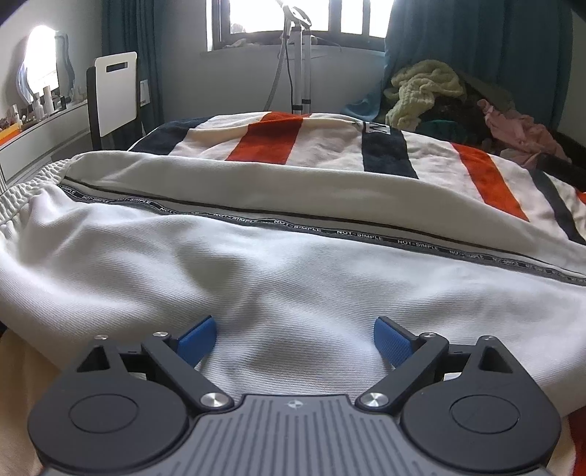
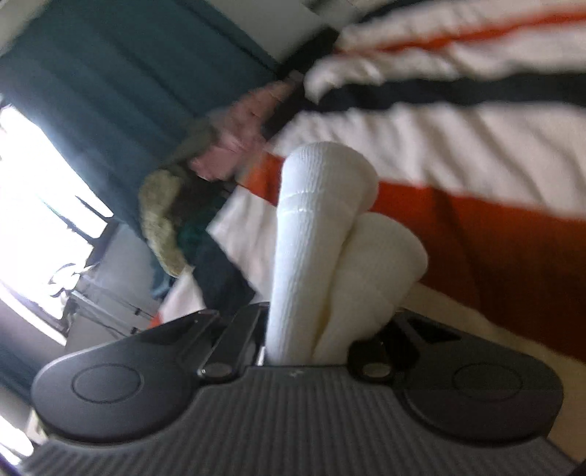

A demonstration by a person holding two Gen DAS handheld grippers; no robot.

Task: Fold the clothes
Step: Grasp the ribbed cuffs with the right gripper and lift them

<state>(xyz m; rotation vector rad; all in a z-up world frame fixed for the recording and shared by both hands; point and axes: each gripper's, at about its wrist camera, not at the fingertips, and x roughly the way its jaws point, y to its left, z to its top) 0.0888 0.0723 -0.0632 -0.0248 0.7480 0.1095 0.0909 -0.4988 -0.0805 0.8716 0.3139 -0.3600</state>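
A bedroom, daylight pouring through the window (image 1: pixel 278 18) behind teal curtains (image 1: pixel 476 55), and the bed (image 1: pixel 263 137) under its cream, orange and navy striped cover is the work surface. Spread across it lies the white garment (image 1: pixel 256 271), looks like track trousers, with a dark printed tape (image 1: pixel 351 234) running along its length and a ribbed waistband (image 1: pixel 22 197) at the left edge. The left gripper (image 1: pixel 295 338) is down on that cloth near its front edge, blue pads (image 1: pixel 197 340) spread wide apart, fabric bulging between them but nothing pinched. Over on the right wrist view, blurred with motion and tilted, the right gripper (image 2: pixel 318 329) is clamped on a bunched ribbed cuff (image 2: pixel 322 234) of white fabric, two thick folds standing up out of its jaws above the striped cover. I read this as the early part of a fold: one end is lifted and about to be carried over, the other end not yet secured. Next move calls for the left gripper to close on the near edge or pin it flat while the right brings its end across, keeping the tape line straight. Beyond the garment, a heap of unfolded clothes (image 1: pixel 439 99) waits at the far right of the bed, with a stand (image 1: pixel 300 73) below the window and a white chair (image 1: pixel 113 91) and cluttered shelf (image 1: pixel 40 110) at left.
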